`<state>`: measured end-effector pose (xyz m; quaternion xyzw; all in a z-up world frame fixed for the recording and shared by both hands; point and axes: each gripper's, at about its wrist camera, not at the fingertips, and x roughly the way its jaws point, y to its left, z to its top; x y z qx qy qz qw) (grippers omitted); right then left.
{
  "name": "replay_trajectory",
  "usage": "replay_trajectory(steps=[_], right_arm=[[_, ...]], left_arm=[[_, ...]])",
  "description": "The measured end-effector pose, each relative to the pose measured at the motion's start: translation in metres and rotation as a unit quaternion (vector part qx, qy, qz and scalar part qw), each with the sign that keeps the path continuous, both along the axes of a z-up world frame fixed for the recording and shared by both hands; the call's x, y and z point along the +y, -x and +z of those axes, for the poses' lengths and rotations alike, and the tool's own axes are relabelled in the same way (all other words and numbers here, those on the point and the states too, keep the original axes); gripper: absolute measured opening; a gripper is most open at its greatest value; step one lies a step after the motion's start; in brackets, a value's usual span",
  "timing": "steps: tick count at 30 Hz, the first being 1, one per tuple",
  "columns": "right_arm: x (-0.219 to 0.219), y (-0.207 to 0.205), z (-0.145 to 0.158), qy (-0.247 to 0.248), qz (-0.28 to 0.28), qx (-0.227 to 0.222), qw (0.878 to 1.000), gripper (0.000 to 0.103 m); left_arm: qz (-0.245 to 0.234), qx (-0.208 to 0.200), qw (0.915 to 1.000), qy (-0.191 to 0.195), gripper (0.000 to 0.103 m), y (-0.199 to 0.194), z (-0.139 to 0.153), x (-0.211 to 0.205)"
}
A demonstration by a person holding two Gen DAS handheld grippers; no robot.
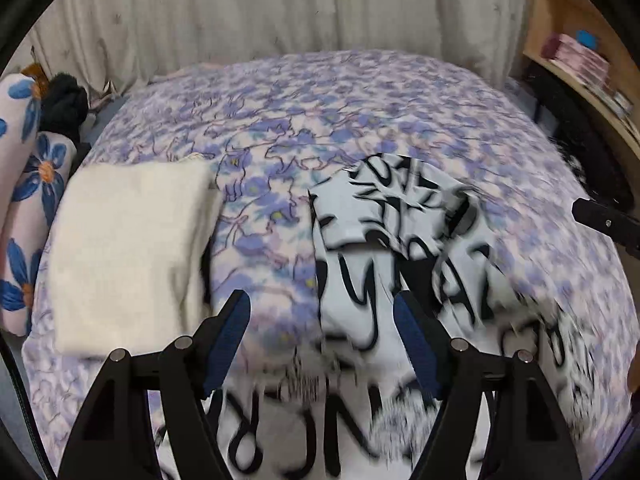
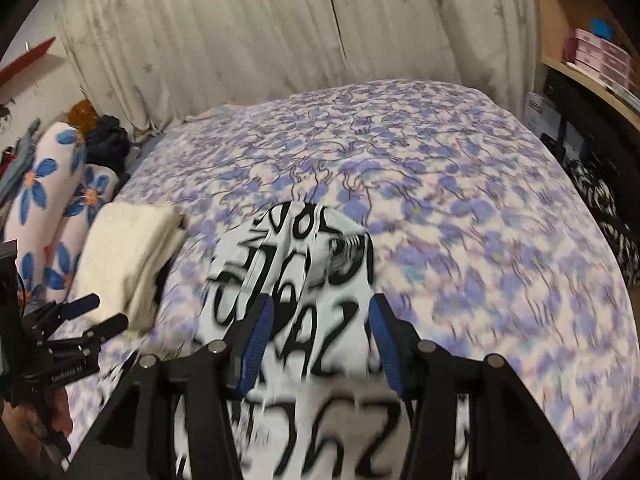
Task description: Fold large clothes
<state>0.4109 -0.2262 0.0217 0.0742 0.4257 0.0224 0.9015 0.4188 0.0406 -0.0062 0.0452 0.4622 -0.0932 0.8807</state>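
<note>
Pale curtains [image 1: 280, 4] are hanging behind a bed covered by a purple floral bedspread [image 1: 360, 100], which is serving as the folding surface. Left wrist view: the left gripper [image 1: 322, 344] is hovering with its jaws spread wide and empty above the near part of a white garment with black lettering [image 1: 400, 240]. That garment is lying partly doubled over itself, its near portion spreading loosely toward the camera; motion blur is hiding the exact fold lines. A cream folded cloth [image 1: 128, 256] is resting well to its left, apparently finished, beside flower-print pillows [image 1: 28, 184]. Judging by this, one piece is done and the lettered one is roughly midway.

Right wrist view: the right gripper [image 2: 320, 340] is likewise standing open over the same garment, gripping nothing. The left gripper is showing at the left edge, near the cream cloth. A wooden shelf [image 2: 592, 68] is flanking the bed's right side; nothing is obstructing the garment itself.
</note>
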Motion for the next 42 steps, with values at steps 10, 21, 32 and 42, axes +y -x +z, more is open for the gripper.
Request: replay_trajectory(steps=[10, 21, 32, 42], right_arm=[[0.027, -0.124, -0.077, -0.022, 0.018, 0.050, 0.998, 0.050], [-0.027, -0.092, -0.165, 0.054, 0.014, 0.131, 0.990, 0.050], [-0.085, -0.083, -0.149, -0.086, -0.024, 0.095, 0.991, 0.050], [-0.086, -0.120, -0.185, -0.175, -0.024, 0.127, 0.976, 0.058]], left_arm=[[0.054, 0.034, 0.9979, -0.014, 0.072, -0.112, -0.075, -0.024], [0.056, 0.074, 0.9955, -0.018, 0.073, -0.140, -0.137, -0.019], [0.044, 0.079, 0.9919, 0.089, 0.073, -0.144, -0.129, 0.009], [0.017, 0.114, 0.9870, 0.112, 0.073, -0.158, -0.160, 0.000]])
